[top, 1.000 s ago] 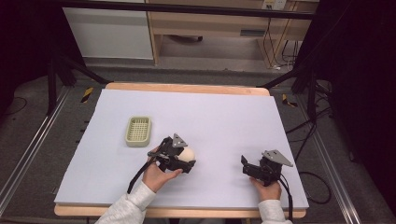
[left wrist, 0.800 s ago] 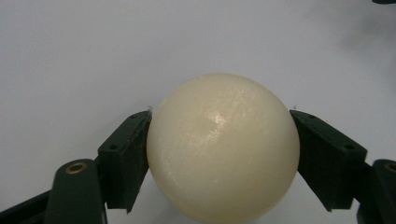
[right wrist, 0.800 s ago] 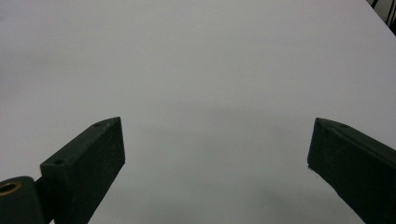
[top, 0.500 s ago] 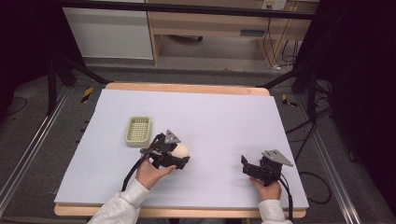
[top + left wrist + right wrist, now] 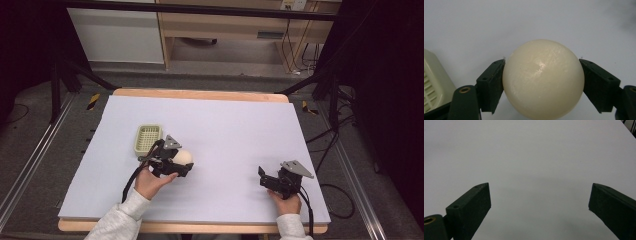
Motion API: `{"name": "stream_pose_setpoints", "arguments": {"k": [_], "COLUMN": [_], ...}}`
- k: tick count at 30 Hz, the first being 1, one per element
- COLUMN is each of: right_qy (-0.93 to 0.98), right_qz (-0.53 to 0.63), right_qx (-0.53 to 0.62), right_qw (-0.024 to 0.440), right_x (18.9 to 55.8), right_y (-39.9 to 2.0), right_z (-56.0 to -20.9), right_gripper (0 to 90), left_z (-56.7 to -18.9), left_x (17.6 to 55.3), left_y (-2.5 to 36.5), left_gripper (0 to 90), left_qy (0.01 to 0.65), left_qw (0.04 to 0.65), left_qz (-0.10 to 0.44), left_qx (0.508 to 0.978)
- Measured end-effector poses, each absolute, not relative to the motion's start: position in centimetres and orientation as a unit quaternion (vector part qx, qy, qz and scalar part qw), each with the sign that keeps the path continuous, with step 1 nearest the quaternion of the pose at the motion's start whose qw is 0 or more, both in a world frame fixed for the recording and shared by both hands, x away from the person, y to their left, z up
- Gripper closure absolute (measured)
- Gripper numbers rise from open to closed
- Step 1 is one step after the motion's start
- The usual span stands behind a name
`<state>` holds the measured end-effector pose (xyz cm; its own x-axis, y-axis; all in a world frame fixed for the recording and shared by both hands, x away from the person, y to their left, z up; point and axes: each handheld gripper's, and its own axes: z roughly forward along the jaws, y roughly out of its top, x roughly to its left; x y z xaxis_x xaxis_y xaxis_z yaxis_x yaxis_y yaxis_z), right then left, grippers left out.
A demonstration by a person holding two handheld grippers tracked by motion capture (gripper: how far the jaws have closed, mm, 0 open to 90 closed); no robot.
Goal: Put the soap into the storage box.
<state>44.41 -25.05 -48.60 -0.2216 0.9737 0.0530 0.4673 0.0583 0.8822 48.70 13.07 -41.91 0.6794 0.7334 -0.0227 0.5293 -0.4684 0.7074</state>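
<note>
Left tool [image 5: 541, 82] clamped on cream ball [image 5: 543, 78], green basket [image 5: 148, 138] just at its 10 o'clock. Right tool [image 5: 540, 212] jaws apart over bare worktop [image 5: 225, 125].

Wooden-edged table [image 5: 200, 94] with a pale lavender sheet [image 5: 225, 130] covering nearly its whole top, small pale green slotted basket [image 5: 147, 138] lying on the sheet left of centre, table standing on a grey floor [image 5: 60, 150] between metal rails.

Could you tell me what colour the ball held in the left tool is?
The ball is creamy off-white, glossy; clearest in the left gripper view.
</note>
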Motion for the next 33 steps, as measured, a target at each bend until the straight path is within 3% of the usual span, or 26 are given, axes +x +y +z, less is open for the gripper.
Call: {"name": "stream_pose_setpoints", "arguments": {"k": [33], "right_qy": [0.662], "right_qz": [0.416], "right_qx": [0.546], "right_qw": [0.302], "right_x": [44.4], "right_y": [-25.0], "right_z": [-48.6], "right_gripper": [4.7], "left_z": [-40.7], "left_x": [51.5], "left_y": [19.2], "left_gripper": [24.1], "left_qy": [0.449], "left_qw": [0.366], "left_qz": [0.17], "left_qx": [0.797]}}
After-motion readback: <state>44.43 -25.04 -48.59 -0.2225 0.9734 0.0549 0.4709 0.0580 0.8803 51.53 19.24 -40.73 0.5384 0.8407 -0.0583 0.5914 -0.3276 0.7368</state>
